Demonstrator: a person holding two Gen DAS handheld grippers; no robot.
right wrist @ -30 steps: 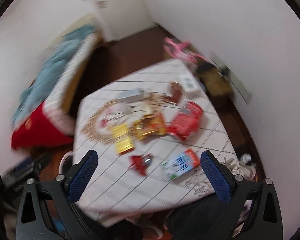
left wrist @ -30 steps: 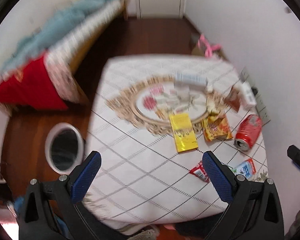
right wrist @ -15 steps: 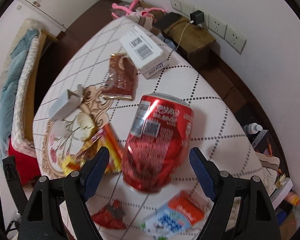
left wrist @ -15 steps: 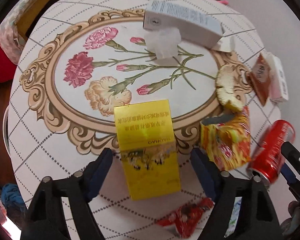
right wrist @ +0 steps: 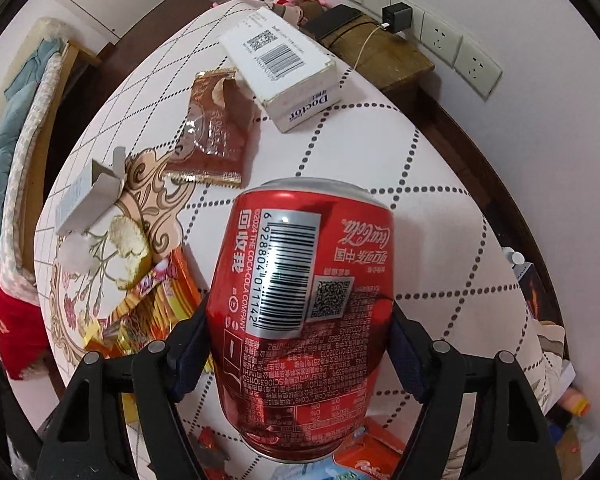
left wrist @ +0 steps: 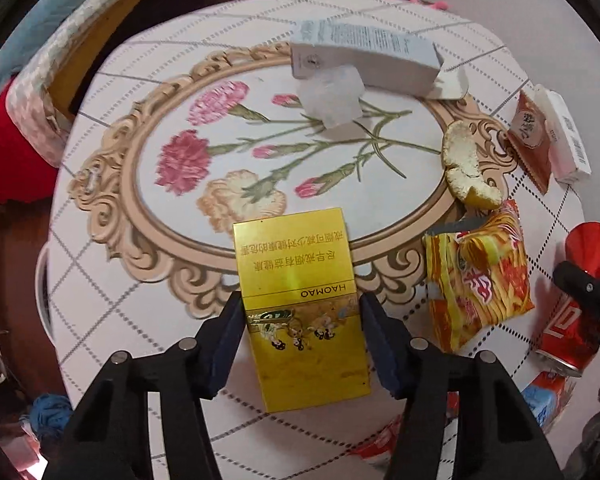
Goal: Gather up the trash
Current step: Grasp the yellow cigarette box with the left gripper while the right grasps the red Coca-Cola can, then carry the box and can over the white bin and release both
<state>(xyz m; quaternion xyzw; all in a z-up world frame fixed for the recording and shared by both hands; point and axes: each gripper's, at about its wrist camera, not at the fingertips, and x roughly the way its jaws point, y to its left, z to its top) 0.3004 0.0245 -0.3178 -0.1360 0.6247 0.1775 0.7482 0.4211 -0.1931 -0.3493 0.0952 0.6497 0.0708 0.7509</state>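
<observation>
Between closing right claw (right wrist: 300,320): red can (right wrist: 300,320).

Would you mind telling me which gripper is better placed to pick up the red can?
Right. The right gripper already straddles the red can, its jaws closing on it, while the left gripper is closing around the yellow box.

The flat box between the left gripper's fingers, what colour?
Shiny yellow-gold box, clearest in the left wrist view.

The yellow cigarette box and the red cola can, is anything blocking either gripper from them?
Nothing visible does. The yellow cigarette box already sits between the closing jaws of the left gripper, and the red cola can lies between those of the right gripper, also closing.
</observation>
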